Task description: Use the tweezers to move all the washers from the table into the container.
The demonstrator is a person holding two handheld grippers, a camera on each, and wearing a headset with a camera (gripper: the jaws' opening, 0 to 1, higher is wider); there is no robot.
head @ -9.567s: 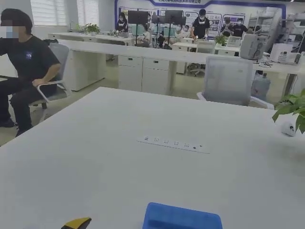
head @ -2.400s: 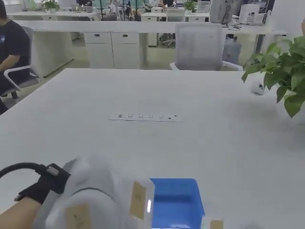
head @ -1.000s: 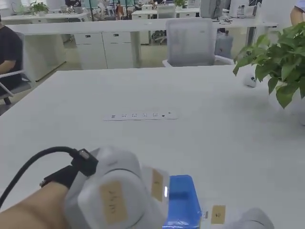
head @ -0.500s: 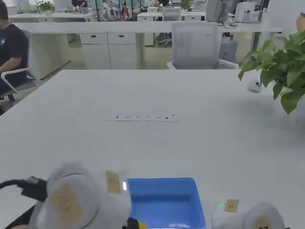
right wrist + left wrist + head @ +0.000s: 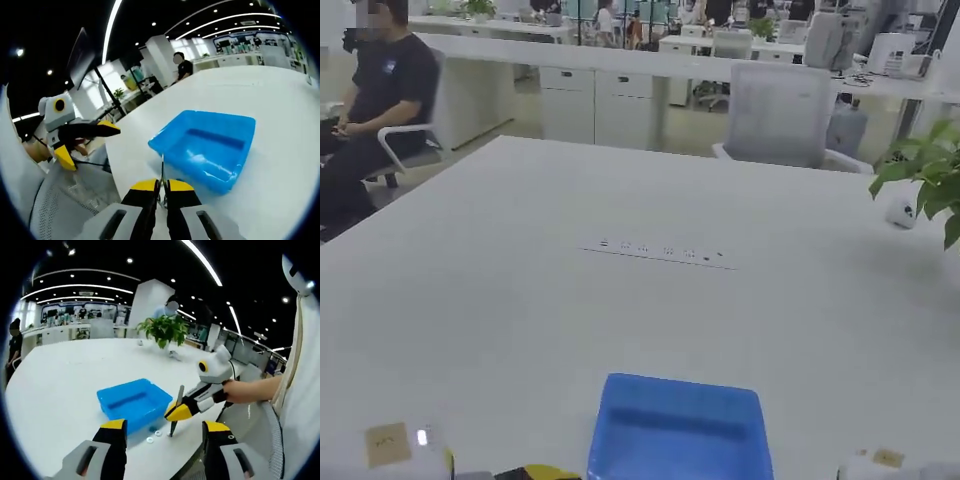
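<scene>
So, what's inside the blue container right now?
The blue container looks empty: bare blue floor, though its near wall hides a strip. Washers lie on the table beside it.

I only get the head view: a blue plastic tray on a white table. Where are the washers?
Observer: Small metal ring washers lie on the white table beside a corner of the blue plastic tray.
Visitor: And the tweezers?
Observer: The right hand-held gripper is shut on the thin metal tweezers, tips pointing down near the washers.
Visitor: The other one?
Observer: The left hand-held gripper is open, holding nothing.
</scene>
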